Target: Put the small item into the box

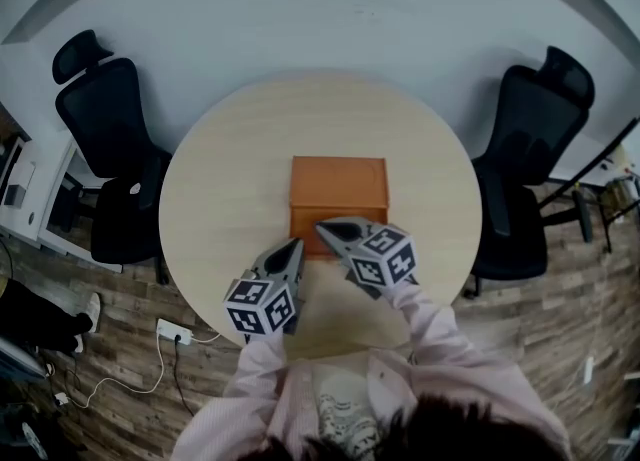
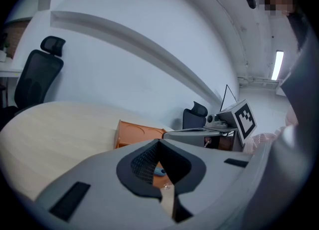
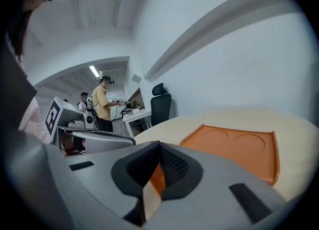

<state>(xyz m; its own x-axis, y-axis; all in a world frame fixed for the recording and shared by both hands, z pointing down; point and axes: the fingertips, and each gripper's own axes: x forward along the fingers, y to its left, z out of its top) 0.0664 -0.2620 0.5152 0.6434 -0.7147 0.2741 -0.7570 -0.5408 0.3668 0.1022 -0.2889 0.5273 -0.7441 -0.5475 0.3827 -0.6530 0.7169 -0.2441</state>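
Note:
The orange box (image 1: 338,189) sits mid-table; its flat orange panel (image 3: 234,146) shows two round recesses. In the left gripper view the same box (image 2: 137,134) lies just ahead. Through the gap behind the left jaws I see a small blue item (image 2: 158,172) on an orange surface. My left gripper (image 1: 296,243) (image 2: 167,189) hovers at the box's near left corner, jaws together, and I see nothing held. My right gripper (image 1: 322,228) (image 3: 149,186) is over the box's near edge, jaws together and empty. Each gripper shows in the other's view: the right one (image 2: 219,124), the left one (image 3: 94,139).
The round wooden table (image 1: 220,179) has black office chairs at its left (image 1: 110,139) and right (image 1: 530,149). A power strip and cable (image 1: 170,331) lie on the floor near the left. People stand at desks in the background (image 3: 102,102).

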